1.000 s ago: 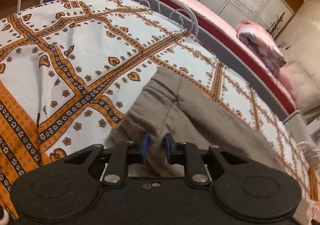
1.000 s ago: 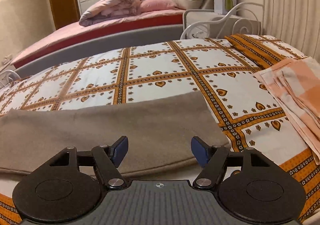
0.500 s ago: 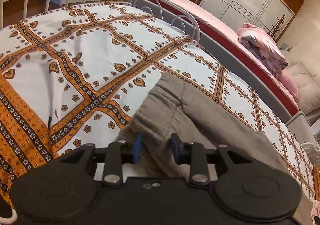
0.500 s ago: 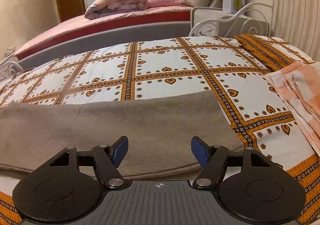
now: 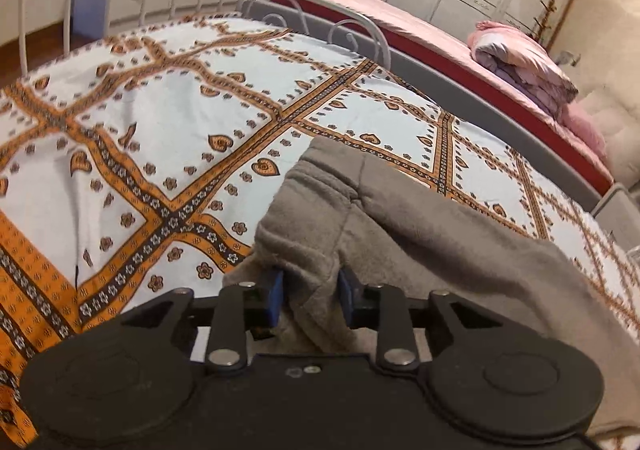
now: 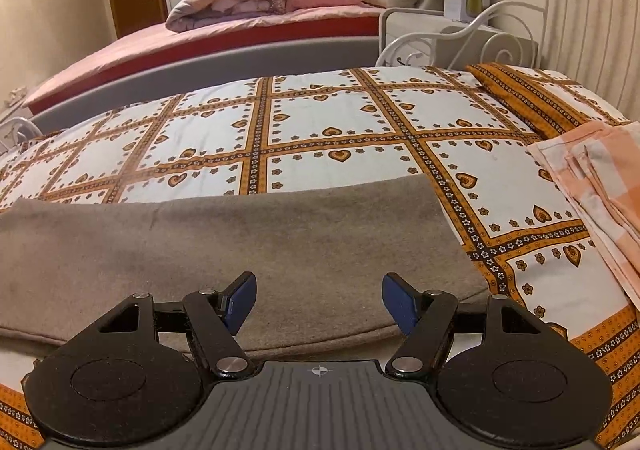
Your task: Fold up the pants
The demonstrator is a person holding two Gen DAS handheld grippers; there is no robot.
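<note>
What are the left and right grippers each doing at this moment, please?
Left gripper: closed on a bunched fold of the grey pants.
Right gripper: open, holding nothing, above the pants.

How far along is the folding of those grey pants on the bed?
Early on. The grey pants already lie as one long flat strip on the patterned bedspread, seemingly leg over leg. In hand: the left tool has fabric bunched between its fingers at one end, while the right tool hovers open over the other. The end-to-end folds are left.
</note>
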